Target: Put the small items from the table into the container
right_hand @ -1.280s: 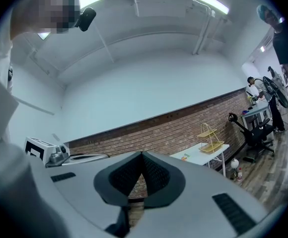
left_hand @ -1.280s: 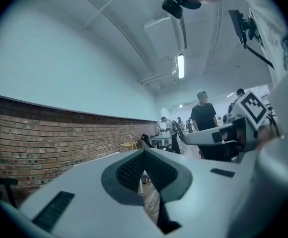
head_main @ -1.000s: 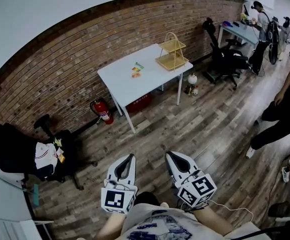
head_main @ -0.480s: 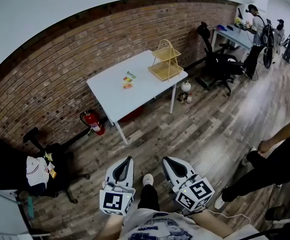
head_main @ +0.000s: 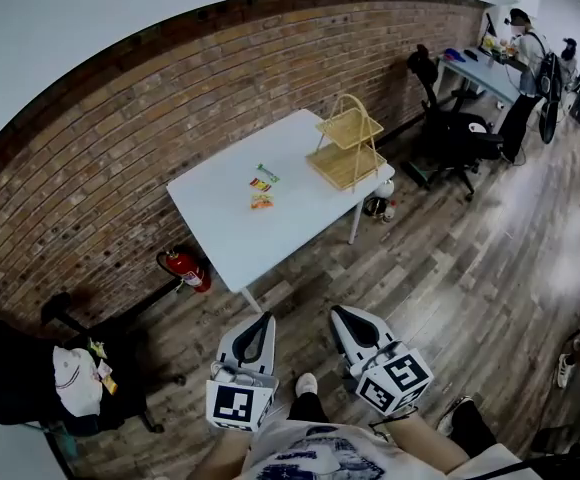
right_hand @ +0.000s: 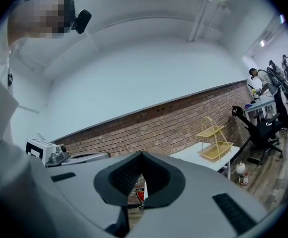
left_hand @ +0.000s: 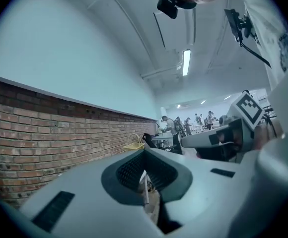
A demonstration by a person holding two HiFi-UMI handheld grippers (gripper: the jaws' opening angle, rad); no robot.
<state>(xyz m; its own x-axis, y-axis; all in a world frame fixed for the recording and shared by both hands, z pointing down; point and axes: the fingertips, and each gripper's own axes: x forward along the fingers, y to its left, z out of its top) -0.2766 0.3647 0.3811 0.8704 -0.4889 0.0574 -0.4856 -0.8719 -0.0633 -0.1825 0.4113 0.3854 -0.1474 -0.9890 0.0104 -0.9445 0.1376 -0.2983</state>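
Both pairs of jaws are pressed together and empty. Farther left, the left hand-held gripper (head_main: pixel 258 320) points nearly straight at the small items (head_main: pixel 261 190), a short row running away from it on the white bench (head_main: pixel 220 223), well apart across wooden floor (head_main: pixel 420 268); it looks the nearer. The right hand-held gripper (head_main: pixel 344 316) lines up with the wire basket (head_main: pixel 342 166) at the bench's right end. A brick wall (head_main: pixel 120 138) stands behind.
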